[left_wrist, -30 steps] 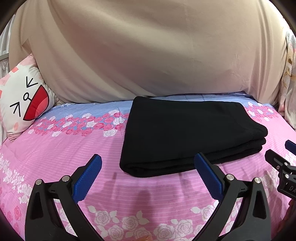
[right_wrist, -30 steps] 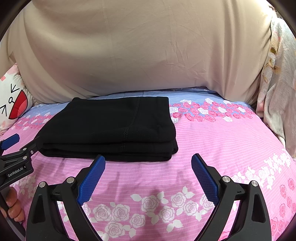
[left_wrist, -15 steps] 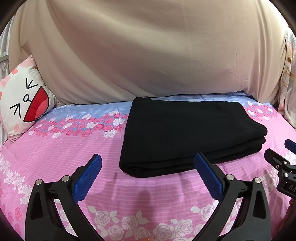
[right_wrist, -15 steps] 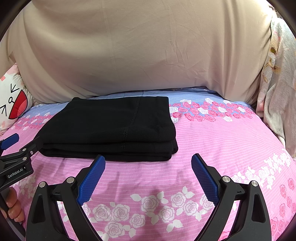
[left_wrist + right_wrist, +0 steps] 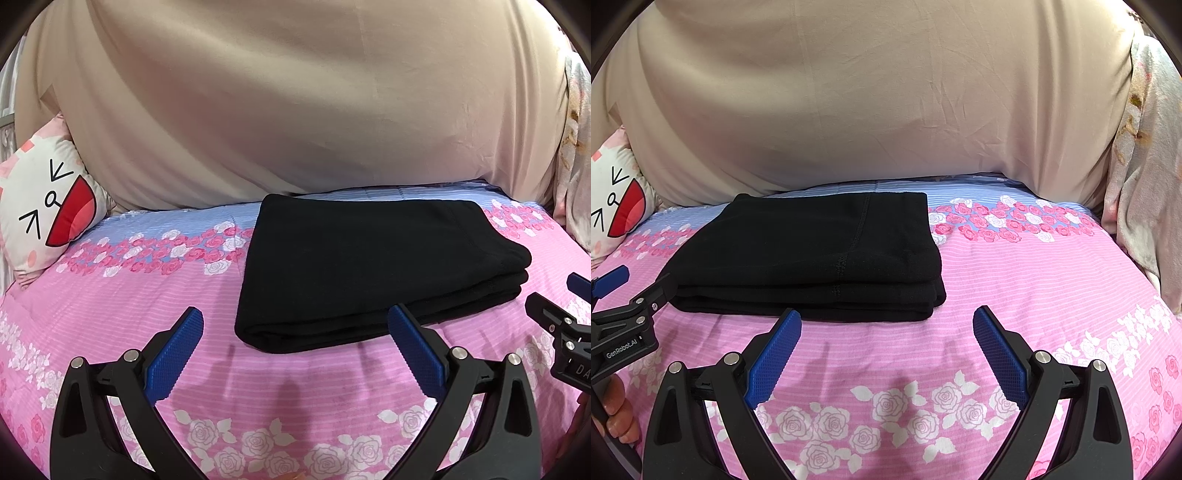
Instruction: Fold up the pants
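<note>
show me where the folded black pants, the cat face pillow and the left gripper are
folded black pants (image 5: 812, 254), right wrist view, top layer.
cat face pillow (image 5: 48, 206), left wrist view, its printed face.
left gripper (image 5: 295, 343), left wrist view, midway between its open fingers.

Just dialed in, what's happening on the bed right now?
The black pants lie folded in a neat stack on the pink floral bedsheet. The left gripper and the right gripper hover open in front of the stack, touching and holding nothing. The folding looks done.
</note>
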Motion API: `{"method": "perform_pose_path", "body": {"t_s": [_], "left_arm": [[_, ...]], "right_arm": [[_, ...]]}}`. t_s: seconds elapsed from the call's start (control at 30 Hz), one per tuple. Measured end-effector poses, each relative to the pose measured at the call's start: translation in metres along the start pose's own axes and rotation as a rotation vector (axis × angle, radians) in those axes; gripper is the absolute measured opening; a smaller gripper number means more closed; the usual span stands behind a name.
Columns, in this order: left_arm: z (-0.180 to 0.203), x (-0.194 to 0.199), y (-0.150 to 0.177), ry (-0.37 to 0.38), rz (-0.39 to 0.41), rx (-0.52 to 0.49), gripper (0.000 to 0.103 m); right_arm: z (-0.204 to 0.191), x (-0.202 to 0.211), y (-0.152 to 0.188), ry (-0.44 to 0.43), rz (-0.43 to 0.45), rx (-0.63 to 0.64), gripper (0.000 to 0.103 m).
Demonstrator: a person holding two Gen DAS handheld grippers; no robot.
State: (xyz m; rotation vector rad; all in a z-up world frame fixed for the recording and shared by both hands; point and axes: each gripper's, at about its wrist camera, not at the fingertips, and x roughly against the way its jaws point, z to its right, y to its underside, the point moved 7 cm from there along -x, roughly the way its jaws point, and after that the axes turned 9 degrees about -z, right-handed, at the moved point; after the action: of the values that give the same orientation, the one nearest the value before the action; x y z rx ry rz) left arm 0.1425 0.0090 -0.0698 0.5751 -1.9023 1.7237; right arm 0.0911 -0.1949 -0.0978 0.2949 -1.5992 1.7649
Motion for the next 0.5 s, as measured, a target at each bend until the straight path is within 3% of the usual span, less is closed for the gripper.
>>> {"method": "perform_pose_path", "body": {"t_s": [0.5], "left_arm": [[0.0029, 0.0010, -0.0002, 0.001, 0.006, -0.013, 0.098]], "right_arm": [[-0.0002, -0.0004, 0.0000, -0.001, -0.001, 0.002, 0.092]]}}
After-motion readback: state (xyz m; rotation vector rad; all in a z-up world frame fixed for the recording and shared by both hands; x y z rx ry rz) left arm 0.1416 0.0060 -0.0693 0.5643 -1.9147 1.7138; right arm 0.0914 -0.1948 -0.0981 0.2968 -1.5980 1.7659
